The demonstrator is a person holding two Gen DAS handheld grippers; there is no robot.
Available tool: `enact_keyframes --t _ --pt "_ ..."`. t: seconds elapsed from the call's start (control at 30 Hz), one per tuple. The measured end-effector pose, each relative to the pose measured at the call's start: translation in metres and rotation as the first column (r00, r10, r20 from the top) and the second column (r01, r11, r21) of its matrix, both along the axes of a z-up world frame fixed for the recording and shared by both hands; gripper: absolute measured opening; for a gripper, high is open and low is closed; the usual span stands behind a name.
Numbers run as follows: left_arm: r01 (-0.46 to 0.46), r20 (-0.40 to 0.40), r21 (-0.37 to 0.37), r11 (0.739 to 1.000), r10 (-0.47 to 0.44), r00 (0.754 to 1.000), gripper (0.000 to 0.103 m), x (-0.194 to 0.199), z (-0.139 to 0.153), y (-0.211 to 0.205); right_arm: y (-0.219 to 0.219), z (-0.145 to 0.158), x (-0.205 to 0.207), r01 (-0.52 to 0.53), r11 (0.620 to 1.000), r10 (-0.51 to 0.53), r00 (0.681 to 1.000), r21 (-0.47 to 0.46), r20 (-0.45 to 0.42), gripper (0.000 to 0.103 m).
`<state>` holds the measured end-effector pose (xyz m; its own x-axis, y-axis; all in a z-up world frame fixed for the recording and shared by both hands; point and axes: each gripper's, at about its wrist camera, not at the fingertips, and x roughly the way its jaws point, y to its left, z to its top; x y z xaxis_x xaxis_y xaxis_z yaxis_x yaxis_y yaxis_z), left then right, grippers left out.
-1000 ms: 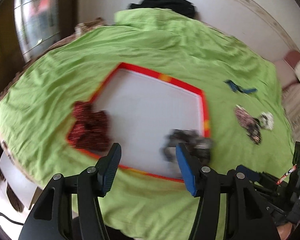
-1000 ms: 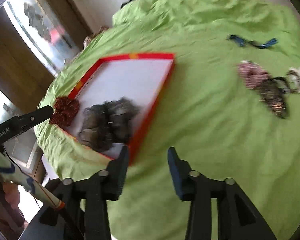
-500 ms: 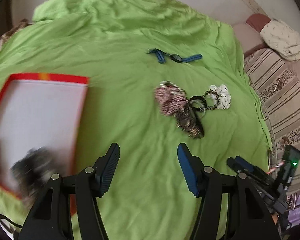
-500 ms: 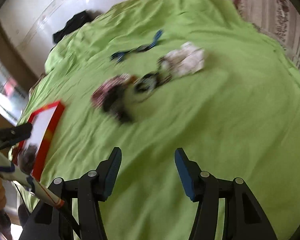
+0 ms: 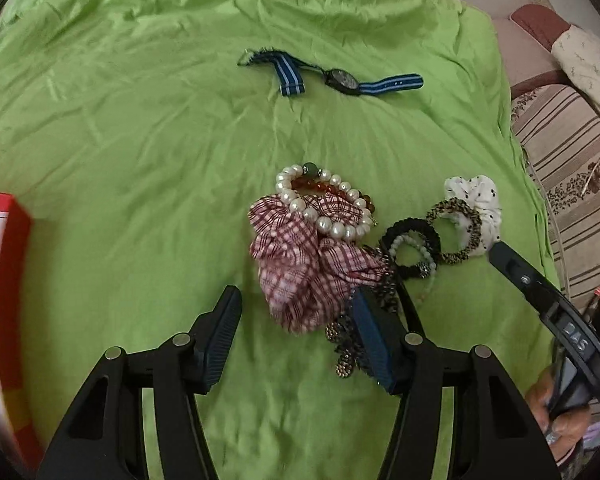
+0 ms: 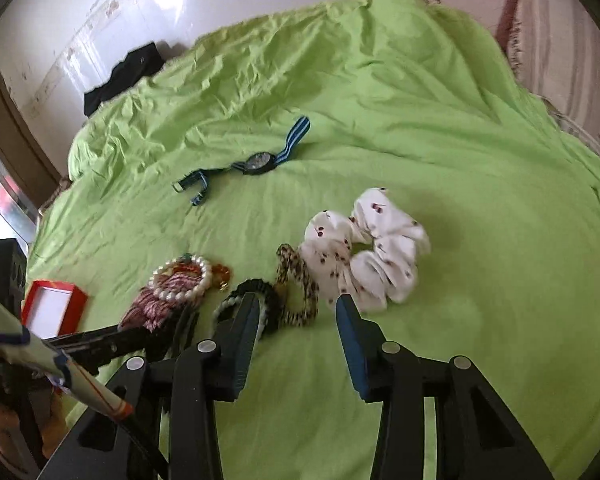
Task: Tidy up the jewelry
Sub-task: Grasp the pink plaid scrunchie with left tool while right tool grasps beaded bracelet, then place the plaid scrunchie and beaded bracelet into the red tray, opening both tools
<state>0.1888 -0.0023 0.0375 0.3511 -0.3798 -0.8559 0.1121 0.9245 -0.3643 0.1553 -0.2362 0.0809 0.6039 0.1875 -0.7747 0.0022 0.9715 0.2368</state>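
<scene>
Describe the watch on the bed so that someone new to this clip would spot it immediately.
On the green bedsheet, look past the heap of scrunchies and bead bracelets, toward the wall. The watch lies there alone, opened out flat. Its dark round face and blue striped fabric strap set it apart; nothing else touches it.

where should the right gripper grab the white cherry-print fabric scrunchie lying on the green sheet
Grip the near puffy band of the white cherry-print fabric scrunchie, coming from above. It lies flat and apart from the pile, except where the leopard-print hair tie touches its left edge. The right gripper, jaws closing with nothing between them, probably suits a pinch across that ruffled band.
</scene>
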Motion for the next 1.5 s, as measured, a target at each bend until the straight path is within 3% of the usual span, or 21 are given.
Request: enact_keyframes --t 0.07,0.1,0.13,0.17,0.2,0.4,0.63,0.8,0.93,1.1,1.27,1.5 --pt "0.002 -0.009 -0.044 0.999 -0.002 1.000 0.057 0.005 -0.005 0.001 0.005 -0.009 0.010 -0.016 1.000 0.016 1.000 -0.022 -0.012 0.042" --pt "0.007 -0.010 -0.051 0.999 -0.008 1.000 0.051 0.006 -0.006 0.001 0.007 -0.013 0.014 -0.024 0.999 0.024 1.000 -0.028 -0.018 0.028" --pt "0.014 -0.007 -0.051 0.999 -0.014 1.000 0.038 0.006 -0.006 0.001 0.009 -0.016 0.016 -0.030 0.999 0.029 0.999 -0.033 -0.027 0.018" --pt "0.021 -0.012 -0.049 0.999 -0.022 1.000 0.007 0.006 -0.006 0.000 0.010 -0.018 0.017 -0.026 0.999 0.025 0.999 -0.032 -0.040 0.007" --pt "0.029 -0.026 -0.056 0.998 -0.031 0.999 0.002 0.004 -0.006 -0.001 0.009 -0.018 0.016 -0.014 1.000 0.013 0.999 -0.021 -0.036 0.007" --pt "0.038 0.046 -0.048 0.998 -0.035 0.998 0.002 -0.023 0.027 -0.001 0.003 0.006 -0.008 0.025 0.998 -0.025 1.000 0.058 -0.005 0.006" --pt "0.068 0.124 -0.088 0.994 -0.057 0.991 0.002 -0.067 0.082 0.023 0.018 0.047 -0.045 0.001 0.998 -0.003 1.000 0.062 0.029 0.006" --pt "0.036 0.166 -0.097 0.995 -0.020 0.986 0.002 -0.097 0.111 0.074 0.043 0.072 -0.067 -0.035 0.999 0.033 0.998 0.038 0.050 0.006" --pt "-0.037 0.200 -0.050 0.998 0.046 0.979 0.002 -0.113 0.126 0.136 0.075 0.086 -0.076 -0.088 0.996 0.087 0.994 0.014 0.059 0.006" --pt "-0.179 0.171 -0.007 0.984 0.178 0.969 0.002 -0.115 0.118 0.224 0.135 0.089 -0.074 -0.191 0.981 0.190 0.981 0.021 0.041 0.006" --pt "-0.311 0.134 0.074 0.947 0.300 0.945 0.002 -0.095 0.087 0.302 0.214 0.076 -0.059 -0.304 0.952 0.304 0.953 0.036 0.000 0.006" --pt "-0.391 0.104 0.101 0.915 0.382 0.918 0.002 -0.051 0.053 0.359 0.333 0.038 -0.021 -0.439 0.893 0.446 0.892 0.098 -0.070 0.006"
